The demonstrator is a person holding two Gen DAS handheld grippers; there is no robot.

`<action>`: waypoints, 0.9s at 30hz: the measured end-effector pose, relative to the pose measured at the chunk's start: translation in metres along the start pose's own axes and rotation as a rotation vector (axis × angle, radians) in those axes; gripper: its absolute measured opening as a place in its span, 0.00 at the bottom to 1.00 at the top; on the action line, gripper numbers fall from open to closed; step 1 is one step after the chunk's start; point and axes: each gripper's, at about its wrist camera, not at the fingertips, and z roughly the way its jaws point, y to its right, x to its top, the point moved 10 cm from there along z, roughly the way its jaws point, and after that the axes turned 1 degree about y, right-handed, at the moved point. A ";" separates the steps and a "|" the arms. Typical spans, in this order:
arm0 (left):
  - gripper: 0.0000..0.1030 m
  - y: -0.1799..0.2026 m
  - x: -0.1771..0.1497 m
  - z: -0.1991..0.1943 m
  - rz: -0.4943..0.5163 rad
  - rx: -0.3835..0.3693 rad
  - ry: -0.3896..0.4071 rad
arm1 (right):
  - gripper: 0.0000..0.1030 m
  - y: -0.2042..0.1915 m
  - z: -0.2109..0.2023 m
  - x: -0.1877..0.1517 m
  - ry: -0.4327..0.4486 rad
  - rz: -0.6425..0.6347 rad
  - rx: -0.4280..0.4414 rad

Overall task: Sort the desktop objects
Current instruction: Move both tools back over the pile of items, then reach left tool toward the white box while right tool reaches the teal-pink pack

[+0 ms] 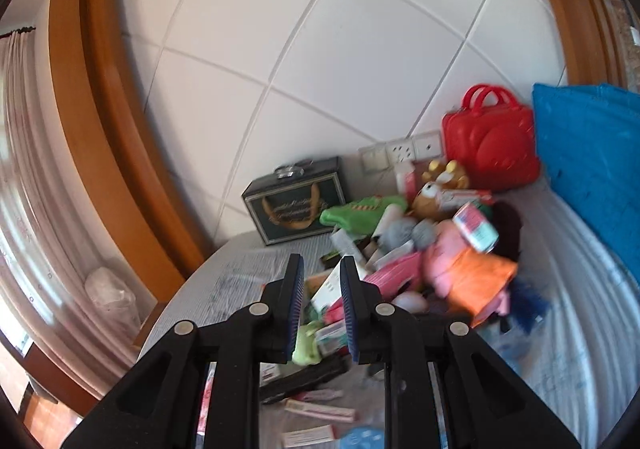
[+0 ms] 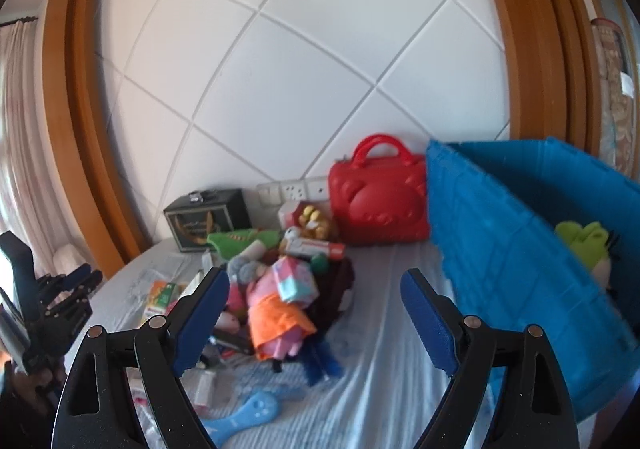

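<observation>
On pale cloth-covered table (image 2: 384, 329), toy pile (image 2: 276, 289), blue bin (image 2: 500, 249) right, tiled wall (image 2: 280, 69) behind.

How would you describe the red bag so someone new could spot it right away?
Start at the big blue bin on the right. The red bag stands upright directly left of it, against the white tiled wall. It alone is glossy hard red plastic with two loop handles and a bear face moulded in front.
</observation>
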 end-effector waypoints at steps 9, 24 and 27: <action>0.18 -0.035 -0.024 0.052 -0.064 0.005 -0.073 | 0.86 -0.047 0.084 -0.036 -0.158 -0.091 0.063; 0.18 -0.019 -0.044 0.147 -0.067 -0.048 -0.170 | 0.86 -0.061 0.252 -0.107 -0.440 -0.139 0.154; 0.18 -0.012 -0.054 0.165 -0.061 -0.062 -0.202 | 0.86 -0.065 0.276 -0.124 -0.494 -0.162 0.156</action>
